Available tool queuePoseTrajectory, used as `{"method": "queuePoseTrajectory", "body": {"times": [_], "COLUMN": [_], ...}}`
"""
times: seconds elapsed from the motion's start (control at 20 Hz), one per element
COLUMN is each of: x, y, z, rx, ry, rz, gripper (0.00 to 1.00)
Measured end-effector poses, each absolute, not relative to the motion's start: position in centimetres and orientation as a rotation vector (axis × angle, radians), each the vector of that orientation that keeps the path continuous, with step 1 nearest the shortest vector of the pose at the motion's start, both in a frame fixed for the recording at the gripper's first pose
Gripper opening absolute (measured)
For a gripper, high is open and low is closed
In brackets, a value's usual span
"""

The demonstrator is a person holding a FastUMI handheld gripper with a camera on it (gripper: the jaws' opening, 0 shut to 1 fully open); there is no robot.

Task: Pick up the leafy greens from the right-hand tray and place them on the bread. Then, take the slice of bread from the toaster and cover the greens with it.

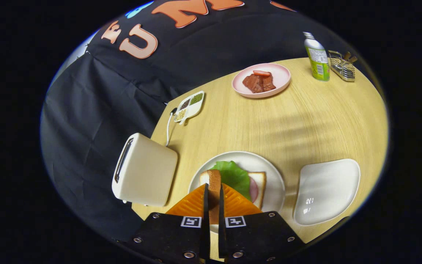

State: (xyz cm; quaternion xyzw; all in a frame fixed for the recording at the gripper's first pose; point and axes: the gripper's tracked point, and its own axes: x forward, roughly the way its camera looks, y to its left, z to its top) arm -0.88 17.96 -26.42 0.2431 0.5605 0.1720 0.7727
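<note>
Pinching the slice of bread (214, 183) on edge between both fingers of the gripper (214, 190), above the greens (233, 175) on the plate (275, 176); probably light, soft, crushable; best held gently across its flat faces.

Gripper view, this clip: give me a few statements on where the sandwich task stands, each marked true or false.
1. The hand-held gripper is shut on a slice of bread. True.
2. The leafy greens still lie in the right-hand tray. False: they lie on the bread on the round plate, and the tray holds none.
3. The held slice already covers the greens. False: it stands on edge between the fingers, at the greens' near side.
4. The toaster stands beside the round plate. True.
5. The pink plate holds bread. False: it holds reddish meat pieces.
</note>
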Motion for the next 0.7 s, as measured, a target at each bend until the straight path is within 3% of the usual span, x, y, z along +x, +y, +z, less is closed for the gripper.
{"method": "queuePoseTrajectory", "body": {"times": [0.2, 0.45, 0.7], "x": [-0.6, -0.1, 2.0], "y": [16.9, 14.6, 12.7], "z": [-27.0, -27.8, -25.0], "rx": [0.482, 0.279, 0.187], "ry": [1.16, 1.067, 0.883], "rz": [0.365, 0.317, 0.278], "gripper": [0.13, 0.36, 0.51]}}
